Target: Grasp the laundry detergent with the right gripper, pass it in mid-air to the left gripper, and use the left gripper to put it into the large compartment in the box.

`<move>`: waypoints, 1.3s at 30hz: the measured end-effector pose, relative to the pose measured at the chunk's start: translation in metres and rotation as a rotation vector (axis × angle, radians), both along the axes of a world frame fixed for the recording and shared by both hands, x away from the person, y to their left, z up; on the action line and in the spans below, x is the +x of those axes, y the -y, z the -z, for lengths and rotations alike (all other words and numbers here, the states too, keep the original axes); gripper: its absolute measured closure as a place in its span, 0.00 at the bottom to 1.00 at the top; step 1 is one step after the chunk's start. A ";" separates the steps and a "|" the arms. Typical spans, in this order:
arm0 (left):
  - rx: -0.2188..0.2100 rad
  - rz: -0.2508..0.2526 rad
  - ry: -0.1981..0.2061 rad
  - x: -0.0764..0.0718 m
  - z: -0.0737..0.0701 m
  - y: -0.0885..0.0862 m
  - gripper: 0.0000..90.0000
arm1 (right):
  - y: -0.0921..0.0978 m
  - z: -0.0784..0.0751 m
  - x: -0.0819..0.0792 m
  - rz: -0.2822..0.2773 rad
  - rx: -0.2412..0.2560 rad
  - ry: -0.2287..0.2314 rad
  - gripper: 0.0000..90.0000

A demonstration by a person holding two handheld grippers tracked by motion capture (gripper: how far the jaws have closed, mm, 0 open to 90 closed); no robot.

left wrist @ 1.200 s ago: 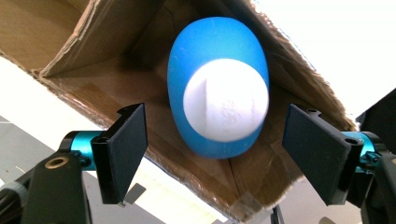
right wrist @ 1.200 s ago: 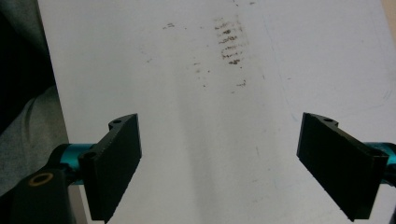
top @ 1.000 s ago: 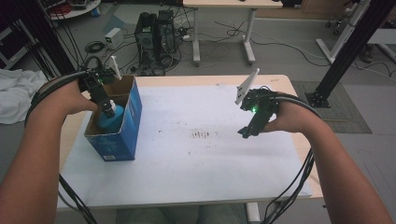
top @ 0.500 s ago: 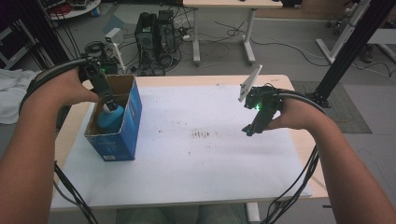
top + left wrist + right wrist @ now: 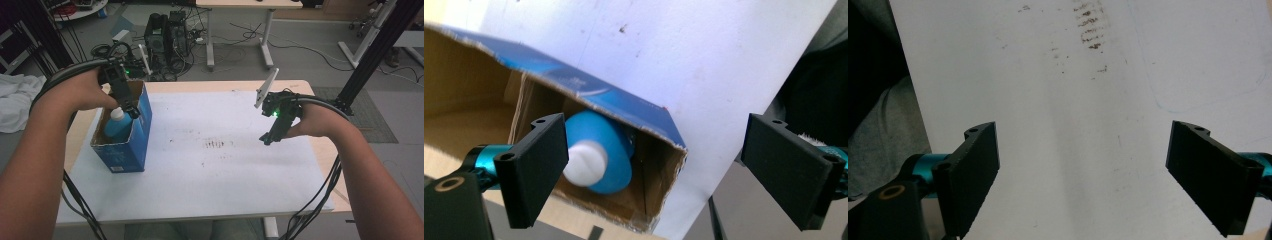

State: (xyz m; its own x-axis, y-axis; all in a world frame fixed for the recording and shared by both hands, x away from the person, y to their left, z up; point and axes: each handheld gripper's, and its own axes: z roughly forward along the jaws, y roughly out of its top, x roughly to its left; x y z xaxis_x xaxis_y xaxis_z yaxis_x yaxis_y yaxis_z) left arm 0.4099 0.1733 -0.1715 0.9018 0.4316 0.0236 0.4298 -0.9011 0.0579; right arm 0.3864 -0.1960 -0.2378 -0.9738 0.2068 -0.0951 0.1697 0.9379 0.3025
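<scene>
While your left gripper (image 5: 131, 107) hovers over the open top of the blue cardboard box (image 5: 134, 150), its jaws stand spread wide, holding nothing. Inside the box, a blue bottle (image 5: 600, 151) with a white cap (image 5: 583, 162) leans tilted against the box's inner wall, cap pointing up toward you. In the left gripper view, one jaw sits just beside the cap, while the other hangs well outside the box, over the white table sheet (image 5: 215, 170).

Judging by this, the bottle looks placed and your hand is free. To finish cleanly, lift the gripper straight up so the near jaw does not catch the cap or drag the torn cardboard rim. Keep the jaws apart until they are above the box edge.

Your right gripper (image 5: 270, 137) hangs over the right side of the table, jaws also spread and empty, above a patch of brown smudges (image 5: 218, 144). It is well apart from the box.
</scene>
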 end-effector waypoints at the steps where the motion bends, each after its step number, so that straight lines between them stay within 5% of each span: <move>1: 0.007 0.023 0.004 -0.001 0.000 0.003 0.13 | 0.000 0.000 0.000 0.003 -0.005 -0.007 0.15; 8: 0.001 0.147 -0.019 -0.002 0.006 0.023 0.13 | -0.003 -0.001 0.004 0.004 -0.022 -0.020 0.15; 27: 0.009 0.261 -0.072 0.001 0.023 0.055 0.13 | -0.003 0.004 0.011 0.003 -0.039 -0.037 0.15; 39: 0.020 0.270 -0.075 0.001 0.027 0.061 0.13 | -0.005 0.004 0.012 0.002 -0.042 -0.043 0.15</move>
State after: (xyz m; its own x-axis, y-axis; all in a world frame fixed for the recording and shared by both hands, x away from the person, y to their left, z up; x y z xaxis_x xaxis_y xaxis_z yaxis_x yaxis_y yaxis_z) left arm 0.4114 0.1126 -0.1986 0.9837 0.1753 -0.0411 0.1761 -0.9842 0.0163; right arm 0.3984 -0.1913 -0.2422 -0.9768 0.2052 -0.0621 0.1832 0.9493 0.2554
